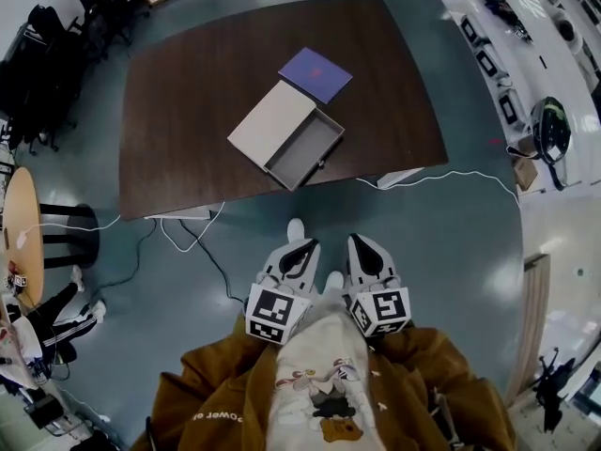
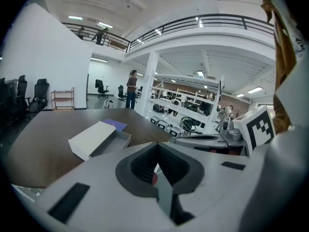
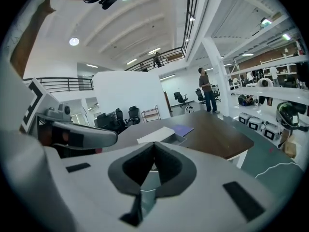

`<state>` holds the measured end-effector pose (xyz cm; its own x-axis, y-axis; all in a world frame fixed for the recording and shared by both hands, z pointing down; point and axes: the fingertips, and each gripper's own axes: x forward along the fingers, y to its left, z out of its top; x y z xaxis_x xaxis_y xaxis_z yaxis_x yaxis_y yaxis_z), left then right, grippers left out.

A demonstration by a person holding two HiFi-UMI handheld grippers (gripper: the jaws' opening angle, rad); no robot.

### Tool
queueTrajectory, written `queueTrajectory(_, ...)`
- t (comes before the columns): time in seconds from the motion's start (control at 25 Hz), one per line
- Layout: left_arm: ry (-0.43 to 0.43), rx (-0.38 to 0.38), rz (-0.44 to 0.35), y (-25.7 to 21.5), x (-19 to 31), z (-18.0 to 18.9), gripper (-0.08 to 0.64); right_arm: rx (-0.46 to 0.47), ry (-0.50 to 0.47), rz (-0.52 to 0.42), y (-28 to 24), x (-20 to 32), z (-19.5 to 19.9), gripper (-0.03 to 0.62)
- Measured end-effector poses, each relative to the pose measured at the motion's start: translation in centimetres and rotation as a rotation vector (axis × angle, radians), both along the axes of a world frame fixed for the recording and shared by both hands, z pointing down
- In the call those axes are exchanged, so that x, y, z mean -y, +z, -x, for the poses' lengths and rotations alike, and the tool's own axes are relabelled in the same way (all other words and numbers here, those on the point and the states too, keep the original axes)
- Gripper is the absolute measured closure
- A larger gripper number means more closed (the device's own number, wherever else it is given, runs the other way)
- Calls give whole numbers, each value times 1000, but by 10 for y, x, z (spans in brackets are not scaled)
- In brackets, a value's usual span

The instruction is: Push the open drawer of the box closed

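The left gripper (image 1: 299, 252) is held low against the person's body, well short of the table (image 1: 188, 101), its jaws pressed together on nothing. The right gripper (image 1: 364, 254) sits just beside it, jaws likewise together and empty. The box (image 1: 270, 123) lies near the table's front edge, its drawer (image 1: 305, 150) pulled out toward the person. Open floor (image 1: 423, 242) lies between.
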<state>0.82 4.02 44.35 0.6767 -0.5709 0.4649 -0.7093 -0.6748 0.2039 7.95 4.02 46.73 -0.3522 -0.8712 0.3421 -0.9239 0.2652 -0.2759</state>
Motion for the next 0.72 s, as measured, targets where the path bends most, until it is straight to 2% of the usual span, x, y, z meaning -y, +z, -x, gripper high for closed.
queueTrajectory(0.24, 50, -18, 15, -3, 78, 22, 554, -28, 51, 4, -8, 71, 18, 586)
queueTrajectory(0.44, 105, -20, 31, 4, 118, 22, 554, -51, 78, 38, -1, 99, 27, 586)
queueTrajectory(0.6, 106, -29, 67, 15, 136, 10, 554, -51, 108, 66, 2, 116, 11, 586)
queueTrajectory(0.72, 86, -25, 82, 19, 146, -8, 554, -33, 95, 81, 7, 126, -4, 586)
